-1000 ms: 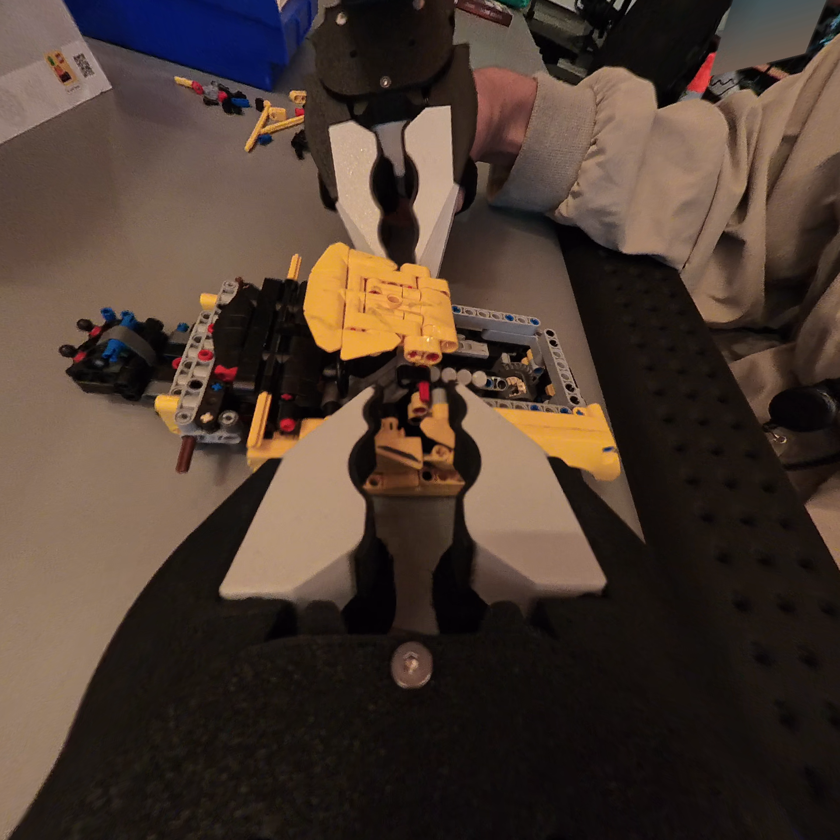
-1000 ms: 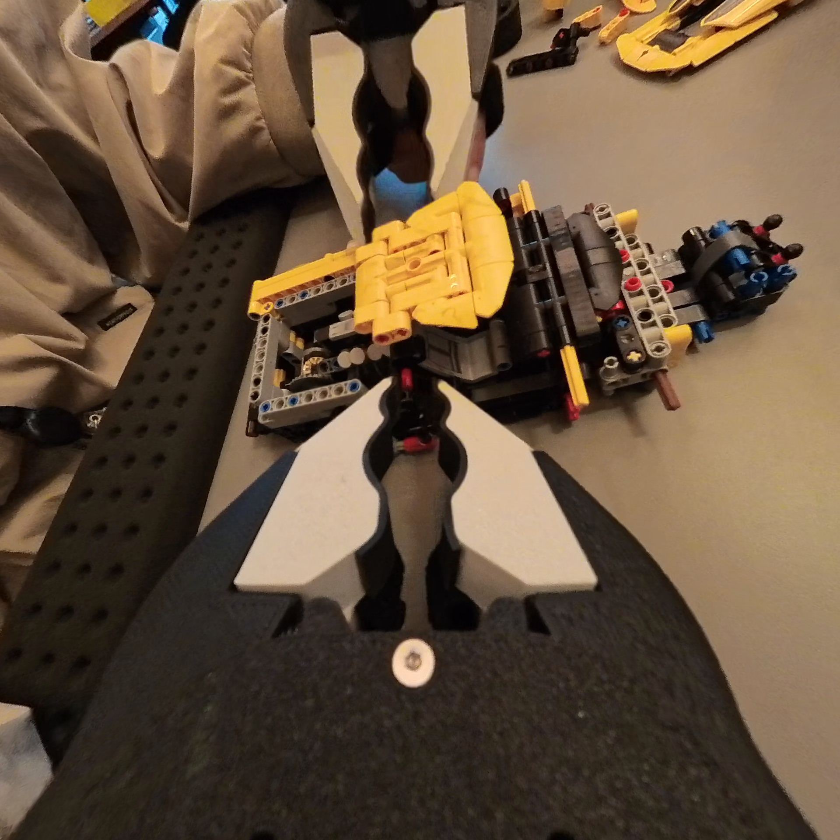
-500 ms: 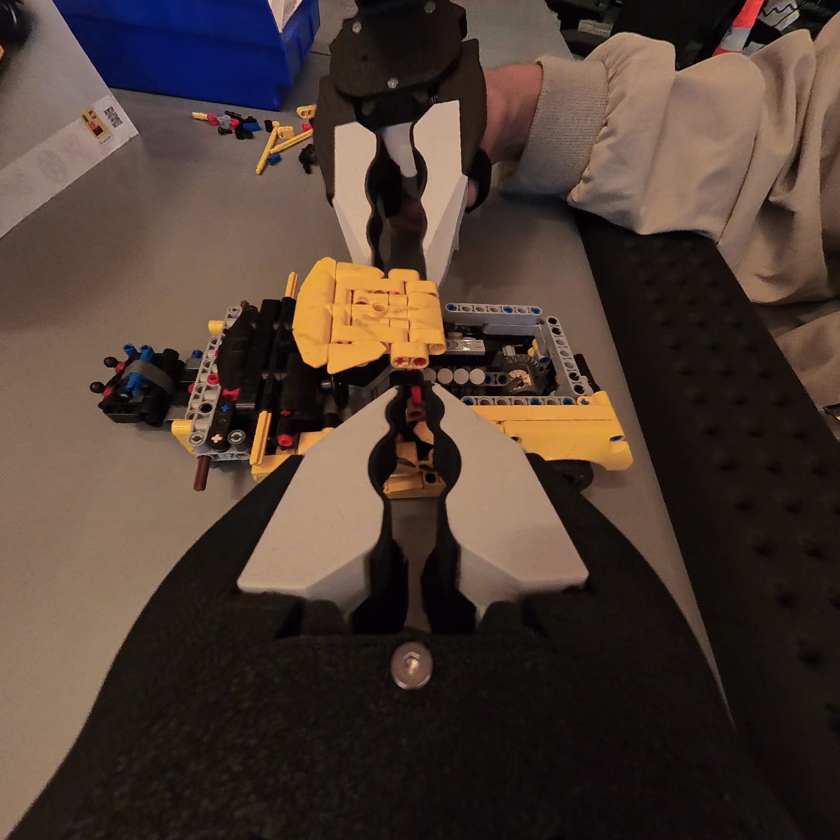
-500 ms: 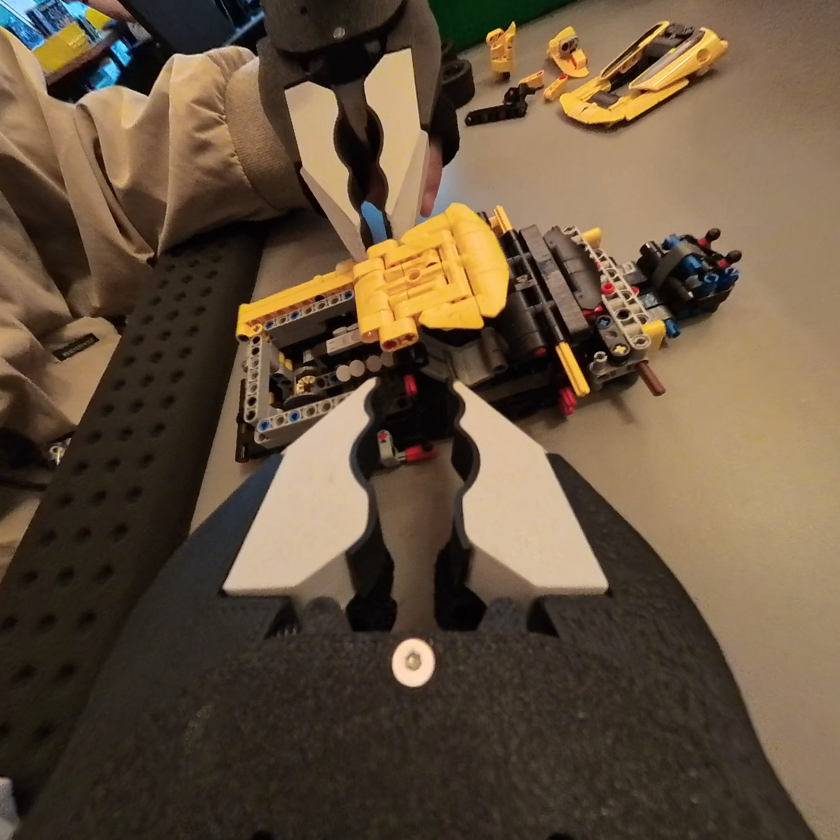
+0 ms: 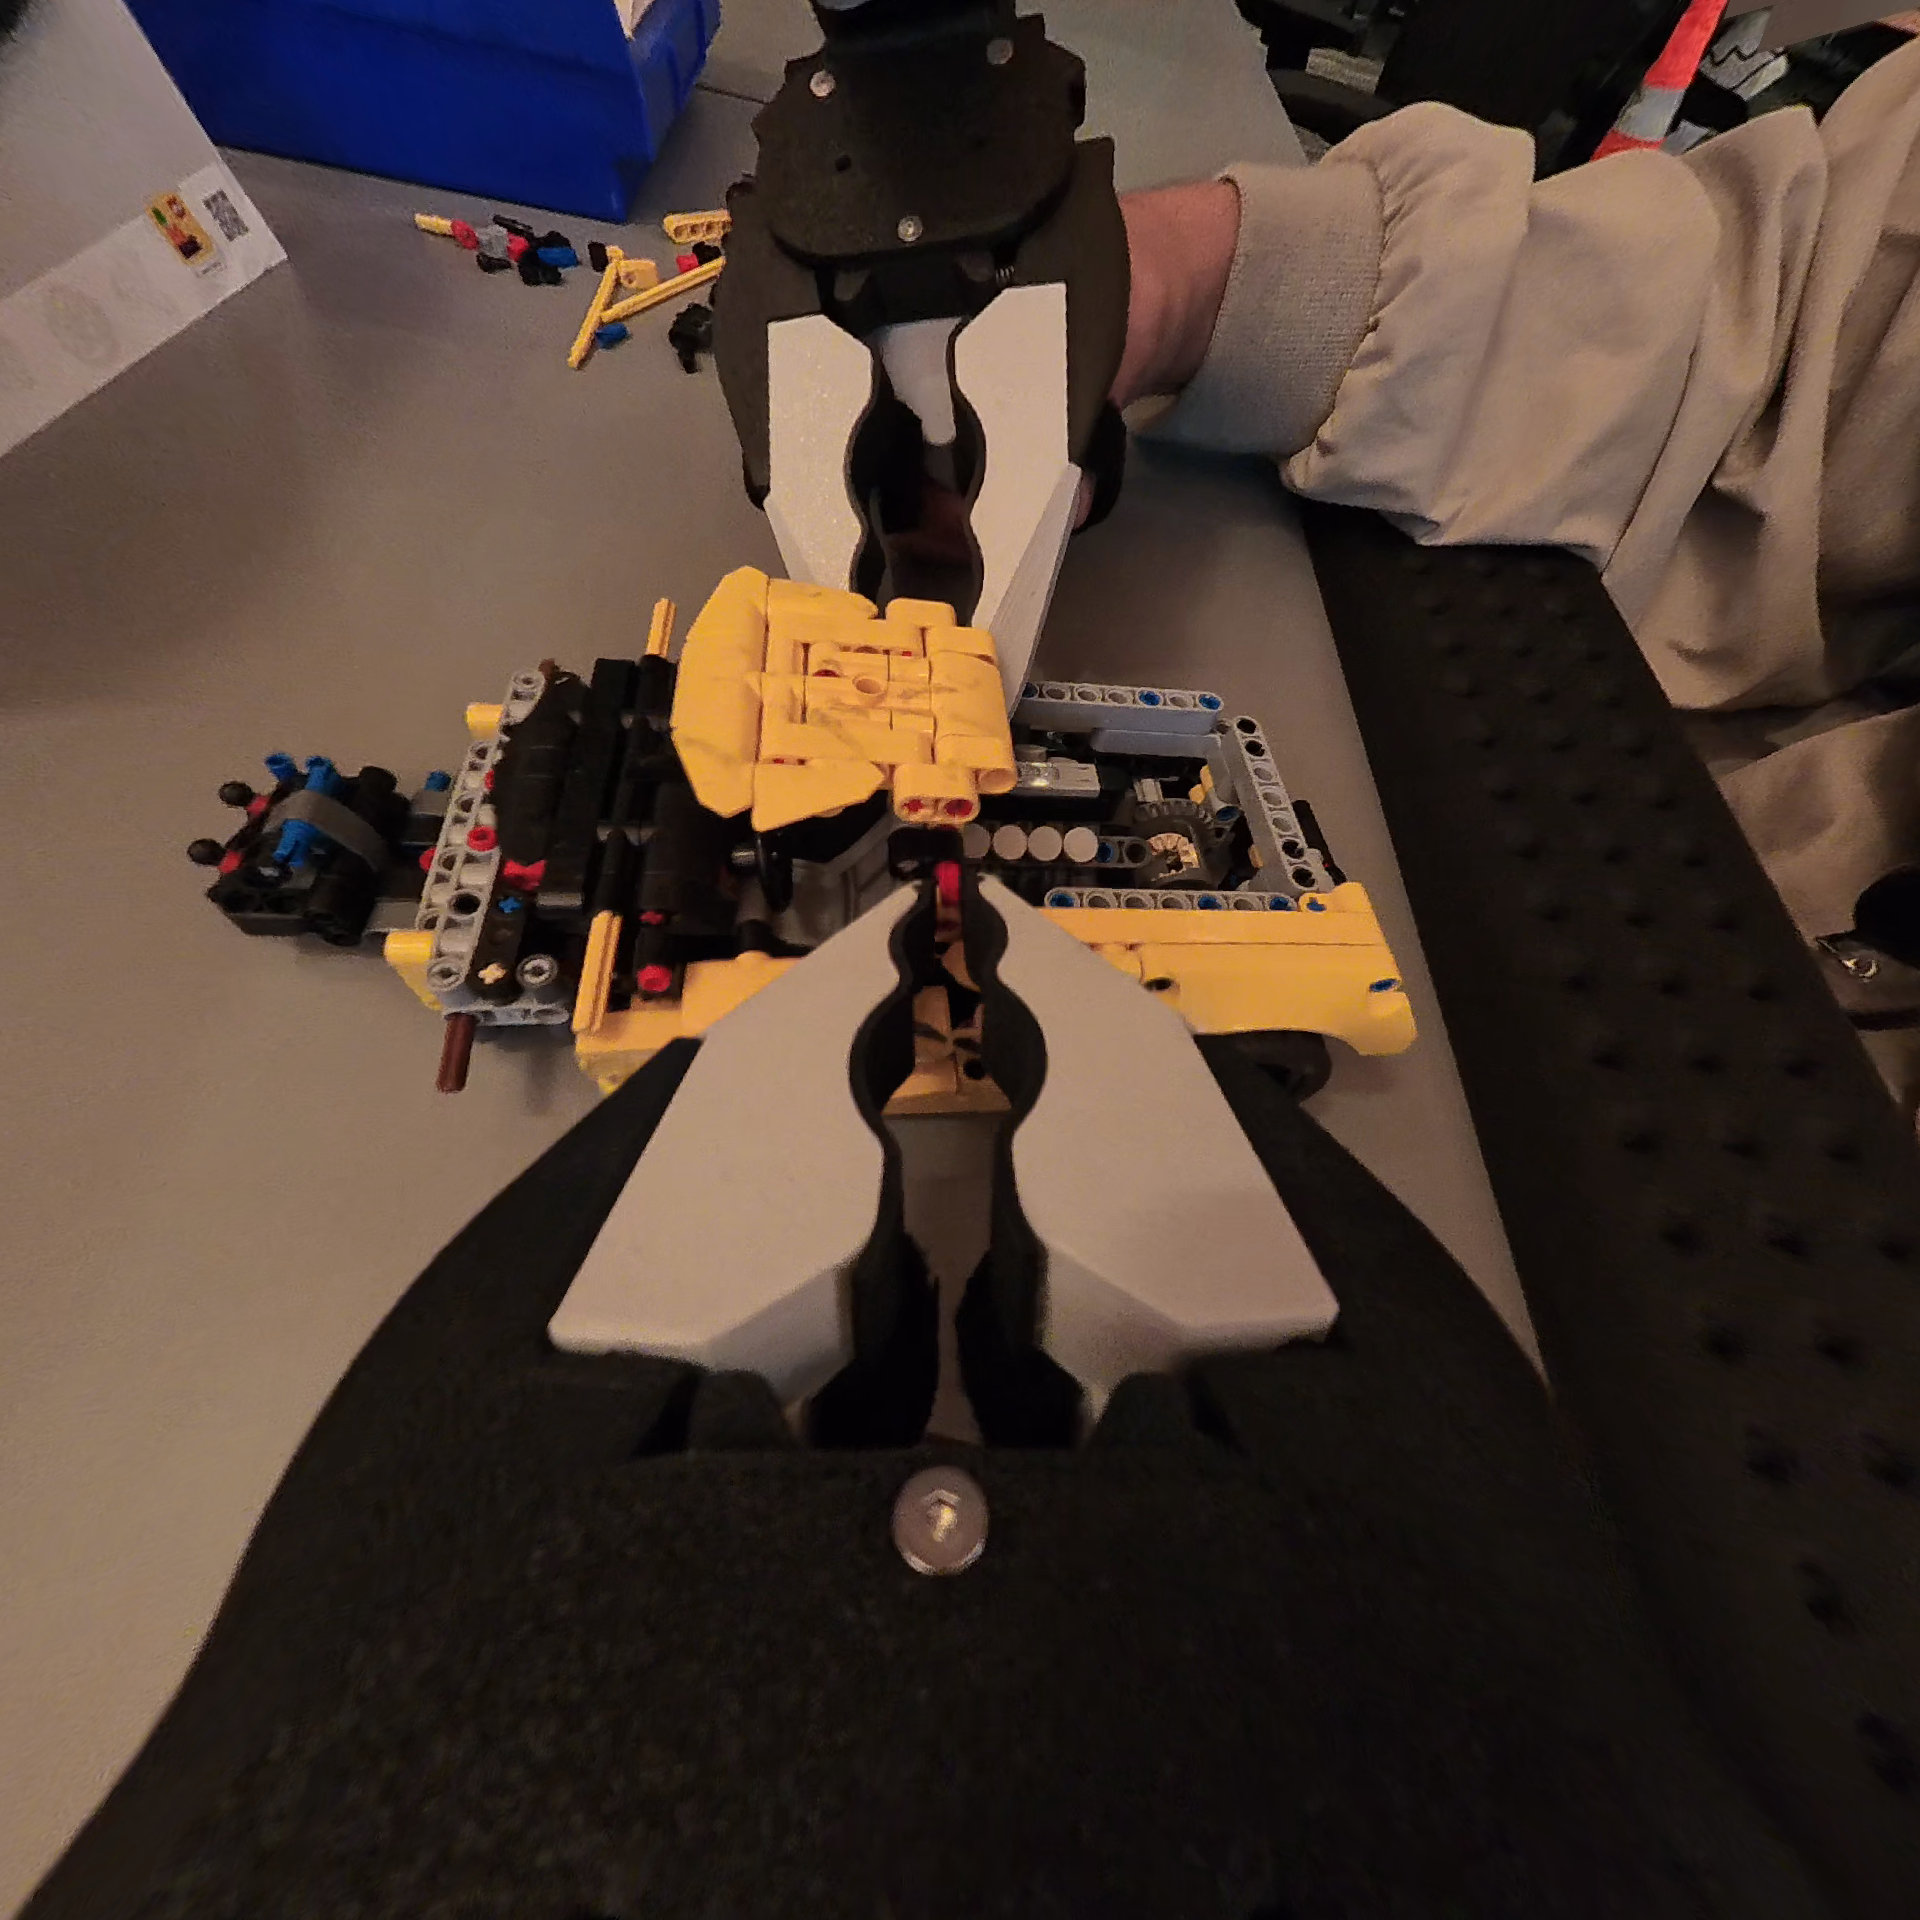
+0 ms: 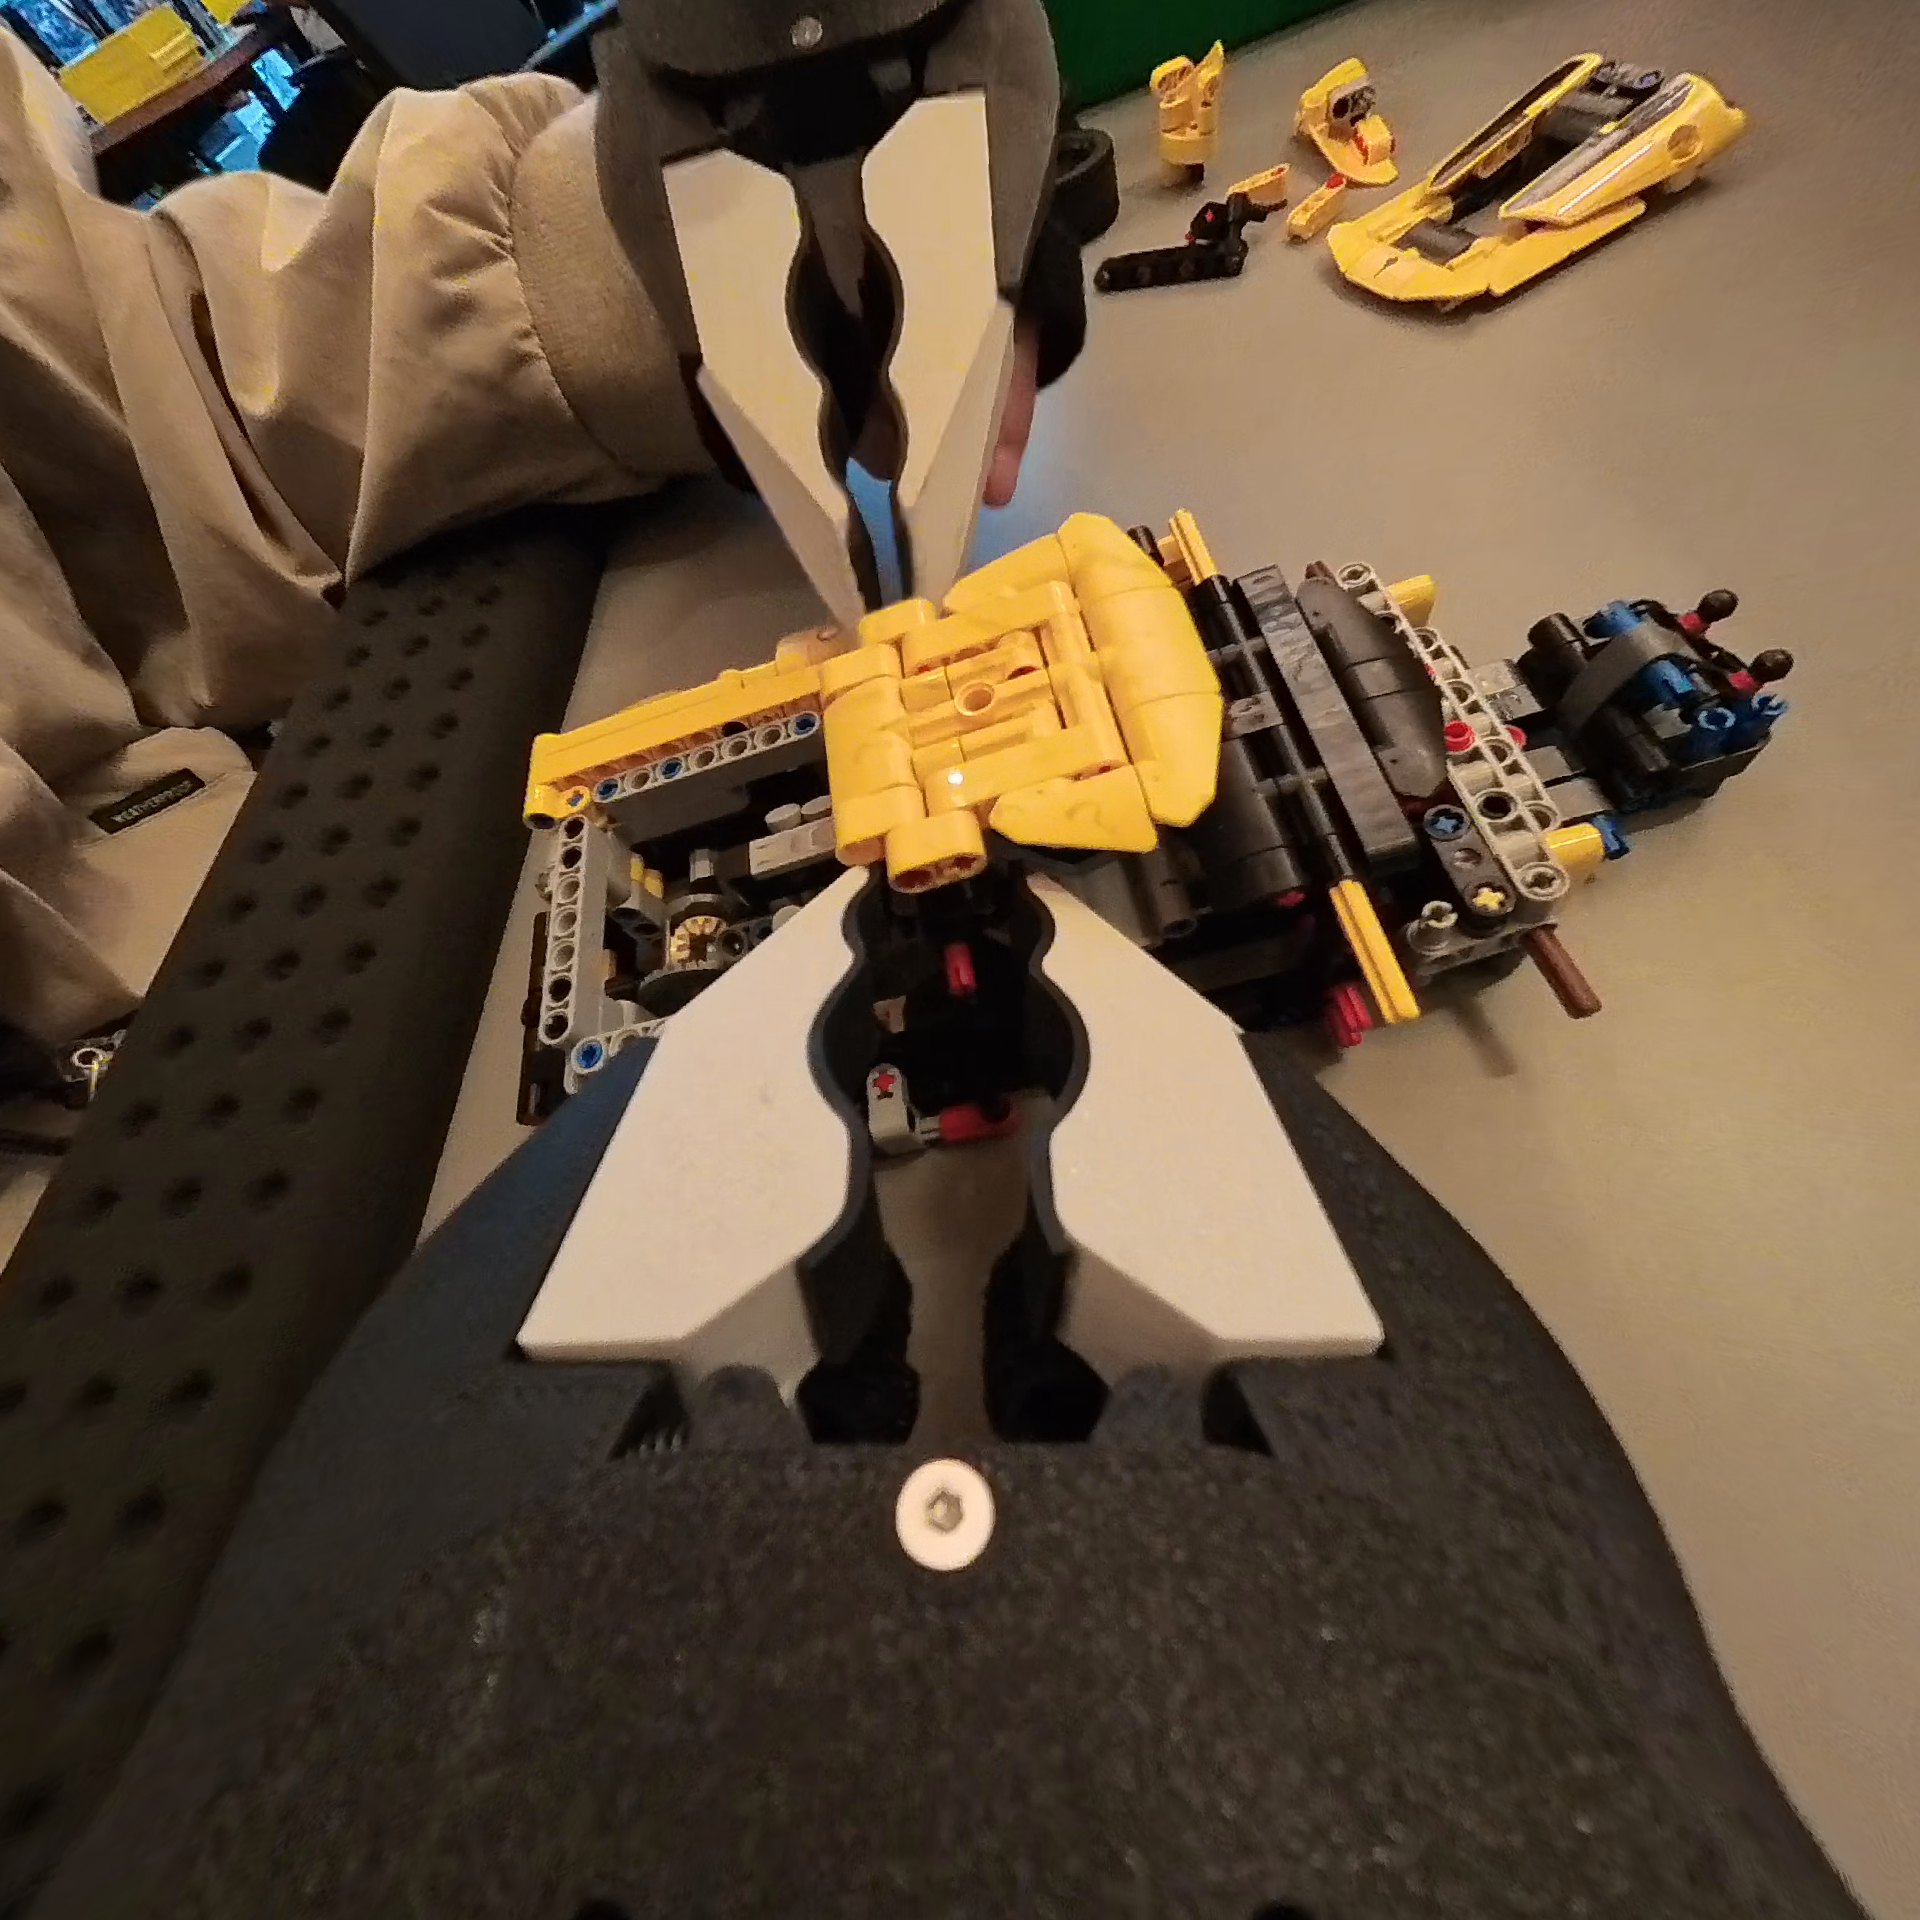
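- Yellow-roofed brick-built vehicle chassis (image 5: 831, 821), black, grey and yellow, lying on grey table (image 5: 260, 540).
- Left gripper (image 5: 948, 896) nearly closed, tips narrow at chassis's near side, grasp unclear.
- Right gripper (image 6: 948, 881) narrowly parted at the opposite side.
- White printed sheet (image 5: 104, 281) far left.

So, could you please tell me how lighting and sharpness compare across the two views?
Left wrist view: dim, warm cast; yellow and black brick-built vehicle chassis sharp, frame edges soft and bowed. Right wrist view: equally dim; small glare dot on its yellow roof panel, foreground black claw body blurred.

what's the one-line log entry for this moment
left tongs nearly closed at yellow panel | right tongs open at opposite edge | model on grey table
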Demonstrator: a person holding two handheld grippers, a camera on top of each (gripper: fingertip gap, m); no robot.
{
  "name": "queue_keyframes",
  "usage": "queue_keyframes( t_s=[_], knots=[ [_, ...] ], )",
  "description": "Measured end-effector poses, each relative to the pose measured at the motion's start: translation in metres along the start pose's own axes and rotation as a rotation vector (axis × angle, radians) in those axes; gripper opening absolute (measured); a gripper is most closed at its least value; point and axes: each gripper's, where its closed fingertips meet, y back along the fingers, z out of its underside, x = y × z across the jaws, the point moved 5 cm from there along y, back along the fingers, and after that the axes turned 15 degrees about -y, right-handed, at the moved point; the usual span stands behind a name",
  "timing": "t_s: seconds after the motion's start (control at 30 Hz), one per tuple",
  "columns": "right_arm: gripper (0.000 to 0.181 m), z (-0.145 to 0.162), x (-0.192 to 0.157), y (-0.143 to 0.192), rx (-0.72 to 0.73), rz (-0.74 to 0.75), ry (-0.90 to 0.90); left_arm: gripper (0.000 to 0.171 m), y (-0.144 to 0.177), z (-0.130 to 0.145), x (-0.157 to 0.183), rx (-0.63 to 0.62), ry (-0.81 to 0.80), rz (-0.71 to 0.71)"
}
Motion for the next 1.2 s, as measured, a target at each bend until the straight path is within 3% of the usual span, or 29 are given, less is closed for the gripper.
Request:
queue_keyframes(
  t_s=[0.17, 0.27, 0.4, 0.53, 0.63, 0.67, 0.83, 0.9, 0.97, 1.07, 1.13, 1.2],
  knots=[
    [0.021, 0.0, 0.0, 0.001, 0.003, 0.013, 0.002, 0.019, 0.022, -0.009, 0.004, 0.054, 0.036, -0.031],
    [0.021, -0.002, 0.003, 0.001, 0.006, 0.037, 0.018, 0.026, 0.02, 0.002, 0.014, -0.016, 0.055, -0.029],
    [0.021, -0.008, 0.014, 0.005, 0.047, 0.108, 0.032, 0.027, 0.016, 0.012, 0.026, -0.043, 0.131, -0.01],
    [0.017, -0.012, 0.014, 0.008, 0.039, 0.054, -0.034, 0.03, 0.011, 0.009, 0.034, -0.035, 0.189, 0.002],
    [0.016, -0.026, 0.012, 0.009, 0.051, 0.048, 0.043, 0.029, 0.007, -0.001, 0.042, 0.05, 0.232, 0.03],
    [0.016, -0.031, 0.013, 0.008, 0.035, 0.031, 0.069, 0.022, 0.004, -0.007, 0.045, 0.085, 0.234, 0.041],
    [0.015, -0.06, 0.027, -0.004, -0.208, -0.039, 0.148, 0.027, -0.017, -0.023, 0.047, 0.065, 0.183, 0.004],
    [0.015, -0.069, 0.037, -0.007, -0.275, -0.033, 0.179, 0.028, -0.007, -0.026, 0.032, 0.079, 0.172, -0.074],
    [0.015, -0.07, 0.052, -0.008, -0.327, 0.002, 0.185, 0.029, 0.02, -0.023, 0.0, 0.113, 0.205, -0.238],
    [0.015, -0.068, 0.067, -0.007, -0.349, 0.034, 0.178, 0.033, 0.058, 0.005, -0.055, 0.064, 0.307, -0.46],
    [0.016, -0.07, 0.069, -0.008, -0.309, 0.02, 0.143, 0.038, 0.064, 0.031, -0.079, -0.037, 0.396, -0.497],
    [0.027, -0.07, 0.074, -0.002, -0.293, 0.093, 0.09, 0.04, 0.06, 0.04, -0.089, -0.005, 0.486, -0.454]
  ],
)
